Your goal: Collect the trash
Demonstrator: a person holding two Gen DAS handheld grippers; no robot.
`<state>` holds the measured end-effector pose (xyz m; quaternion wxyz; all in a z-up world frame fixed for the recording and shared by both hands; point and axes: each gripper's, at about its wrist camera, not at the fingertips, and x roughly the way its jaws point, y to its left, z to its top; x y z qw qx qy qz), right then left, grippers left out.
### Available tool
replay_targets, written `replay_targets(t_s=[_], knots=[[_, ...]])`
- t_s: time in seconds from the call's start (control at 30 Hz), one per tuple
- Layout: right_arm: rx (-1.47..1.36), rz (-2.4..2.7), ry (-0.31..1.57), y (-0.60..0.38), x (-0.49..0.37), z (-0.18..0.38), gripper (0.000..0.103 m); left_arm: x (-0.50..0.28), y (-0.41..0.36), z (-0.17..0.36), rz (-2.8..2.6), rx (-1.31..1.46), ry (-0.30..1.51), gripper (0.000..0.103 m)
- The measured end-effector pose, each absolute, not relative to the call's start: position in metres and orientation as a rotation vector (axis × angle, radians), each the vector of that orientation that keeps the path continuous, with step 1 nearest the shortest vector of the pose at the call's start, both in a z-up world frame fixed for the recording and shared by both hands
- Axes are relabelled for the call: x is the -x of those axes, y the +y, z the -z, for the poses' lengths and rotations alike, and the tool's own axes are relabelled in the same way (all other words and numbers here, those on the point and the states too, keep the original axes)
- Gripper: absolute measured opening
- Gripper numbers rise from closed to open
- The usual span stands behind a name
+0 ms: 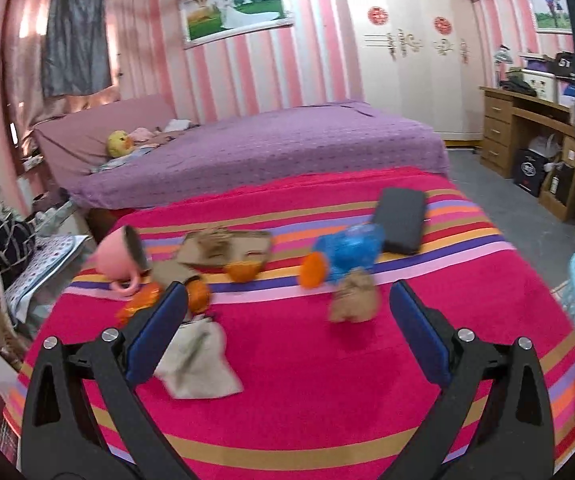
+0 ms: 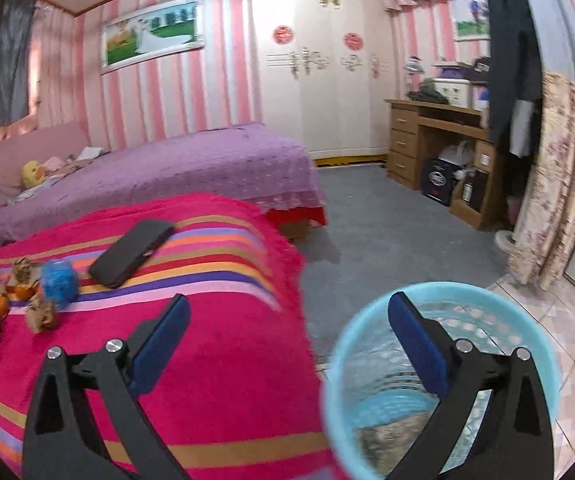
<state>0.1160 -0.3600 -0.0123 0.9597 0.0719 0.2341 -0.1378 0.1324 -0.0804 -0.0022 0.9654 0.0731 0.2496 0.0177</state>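
Left gripper (image 1: 287,300) agape, empty: ahead 3 crumpled papers (image 1: 201,360), 1 pink cup (image 1: 121,254). Right gripper (image 2: 287,312) agape, empty: below, 1 blue mesh bin (image 2: 339,360).

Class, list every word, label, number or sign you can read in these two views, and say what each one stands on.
None can be read.
Red round emblems on the white wardrobe: too blurred to read.
Round logo on the black bag under the wooden desk: too small to read.
Crumpled blue wrapper on the striped blanket: no legible print.
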Motion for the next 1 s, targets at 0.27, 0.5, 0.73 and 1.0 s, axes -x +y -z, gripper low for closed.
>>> replay_targets(t_s=[0.27, 0.5, 0.73, 1.0], knots=[[-0.064, 0.203, 0.517, -0.297, -0.138, 0.020, 0.097, -0.152, -0.005, 0.025, -0.072, -0.025, 0.592, 0.097], [0.032, 0.168, 0.558, -0.259, -0.151, 0.028, 0.097, -0.158, 0.036, 0.053, -0.120, -0.068, 0.665, 0.097], [0.101, 0.174, 0.587, -0.237, -0.158, 0.032, 0.097, -0.178, 0.051, 0.079, -0.054, -0.015, 0.805, 0.057], [0.100, 0.087, 0.619, -0.217, -0.158, 0.029, 0.097, -0.164, 0.049, 0.042, -0.013, -0.004, 0.725, 0.023]])
